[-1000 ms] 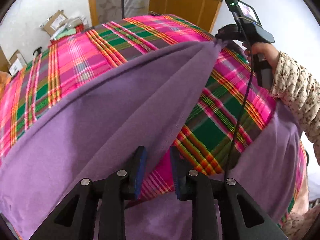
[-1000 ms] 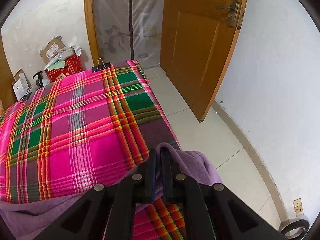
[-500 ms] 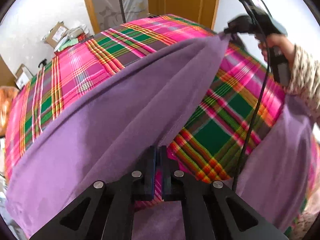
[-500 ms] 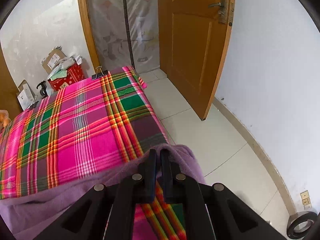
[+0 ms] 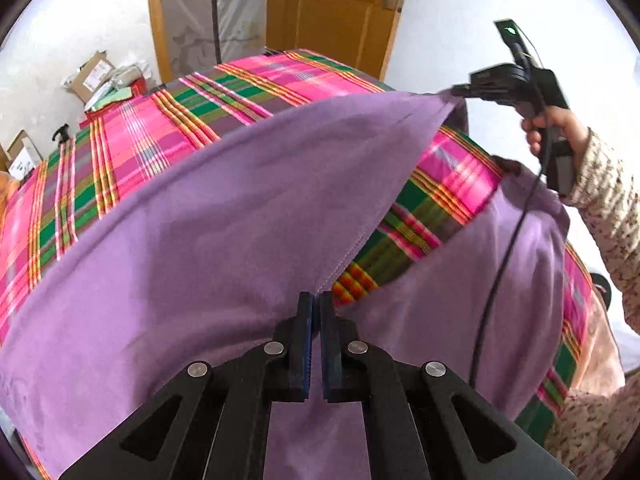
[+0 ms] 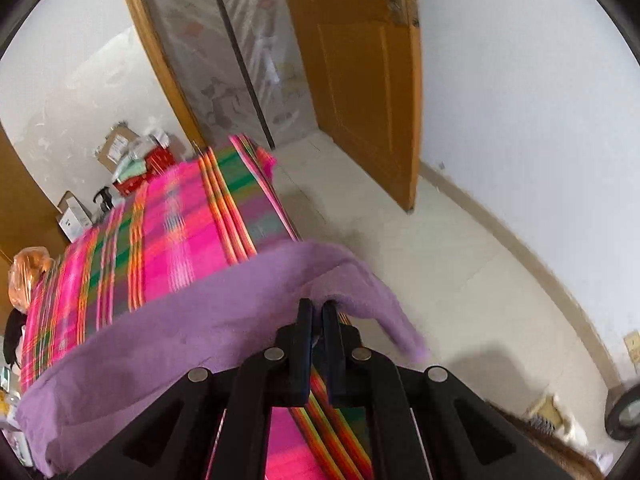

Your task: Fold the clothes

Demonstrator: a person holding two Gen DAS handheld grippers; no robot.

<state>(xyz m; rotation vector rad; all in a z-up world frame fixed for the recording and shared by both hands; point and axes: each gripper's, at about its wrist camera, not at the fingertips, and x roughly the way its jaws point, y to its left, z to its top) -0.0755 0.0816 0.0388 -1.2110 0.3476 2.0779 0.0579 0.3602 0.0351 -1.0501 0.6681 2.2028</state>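
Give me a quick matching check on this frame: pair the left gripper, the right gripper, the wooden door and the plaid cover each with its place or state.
Things:
1. left gripper
2. right gripper
3. wooden door
4. plaid cover

States:
A. spread flat under the purple garment
B. standing open beside the white wall
C. shut on the garment's stitched edge, near the camera
D. shut on a far corner, lifted above the cover

Pairs: 1-C, 2-D, 3-B, 4-A
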